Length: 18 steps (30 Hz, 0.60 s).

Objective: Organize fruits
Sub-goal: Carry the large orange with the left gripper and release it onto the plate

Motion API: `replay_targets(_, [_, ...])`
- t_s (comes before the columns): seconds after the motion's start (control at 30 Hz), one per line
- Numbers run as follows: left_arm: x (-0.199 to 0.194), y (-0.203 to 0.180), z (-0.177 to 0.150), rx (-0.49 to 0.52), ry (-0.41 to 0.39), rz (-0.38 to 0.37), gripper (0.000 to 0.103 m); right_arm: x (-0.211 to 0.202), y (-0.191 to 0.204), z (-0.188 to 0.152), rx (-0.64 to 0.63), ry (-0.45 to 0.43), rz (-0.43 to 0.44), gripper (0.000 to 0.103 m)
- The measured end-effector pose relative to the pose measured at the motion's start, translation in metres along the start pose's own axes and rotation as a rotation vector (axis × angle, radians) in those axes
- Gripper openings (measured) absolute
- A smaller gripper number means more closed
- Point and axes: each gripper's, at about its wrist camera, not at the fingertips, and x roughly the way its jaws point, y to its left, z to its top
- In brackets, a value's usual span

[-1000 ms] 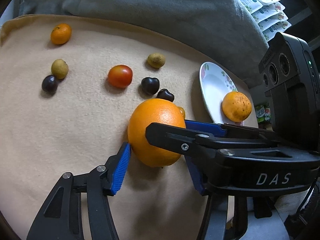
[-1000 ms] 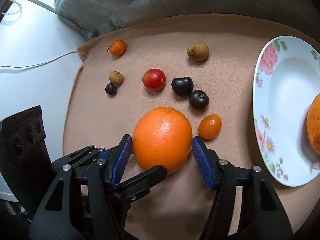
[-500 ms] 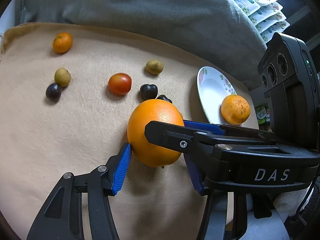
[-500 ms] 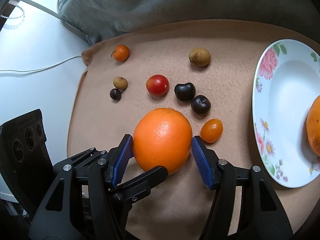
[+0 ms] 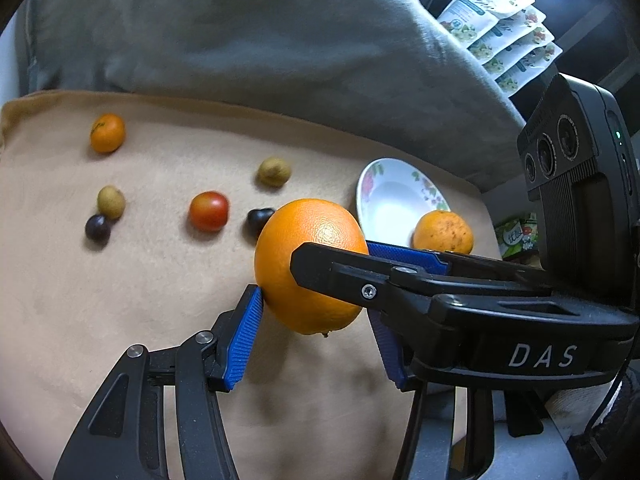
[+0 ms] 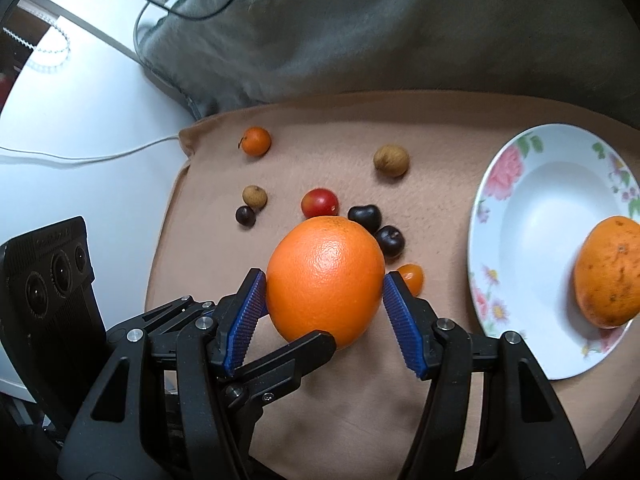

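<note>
From your left wrist camera, the left gripper [image 5: 316, 320] has its blue jaws pressed on either side of the large orange [image 5: 311, 266], and the right gripper [image 5: 336, 264] reaches in across the frame from the right, its jaws on the same fruit. The orange hangs clear of the tan cloth [image 5: 120, 300], with its shadow on the fabric below. Beyond it on the cloth lie a small mandarin [image 5: 107, 133], a tan longan [image 5: 111, 201] touching a dark cherry [image 5: 97, 227], a red cherry tomato [image 5: 209, 211], a second longan [image 5: 273, 171] and another dark cherry [image 5: 259, 219] partly hidden by the orange. To the right, a floral plate [image 5: 384, 200] carries a speckled orange [image 5: 443, 231] at its near rim. A grey blanket [image 5: 260, 40] sits behind the cloth, and printed pouches [image 5: 496, 20] stand at upper right.

From your right wrist camera, the right gripper [image 6: 324, 304] closes its jaws on the flanks of the large orange [image 6: 325, 282], while one finger of the left gripper [image 6: 280, 364] touches it from below left. Behind the orange you see the red tomato [image 6: 320, 202], two dark cherries [image 6: 364, 214] side by side, and an orange kumquat [image 6: 412, 276] just beside the right jaw. The plate [image 6: 520, 208] lies at right with the speckled orange [image 6: 608, 272] on it. A white cable [image 6: 80, 158] crosses the pale surface at left
</note>
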Motion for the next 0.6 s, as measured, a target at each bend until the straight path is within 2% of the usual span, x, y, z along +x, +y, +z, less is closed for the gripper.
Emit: replay_targets(0.6, [0.031,-0.054,0.021,0.065,0.032,-0.066,0.053,-0.037,-0.053,0.005,0.075,-0.048,-0.049,0.064])
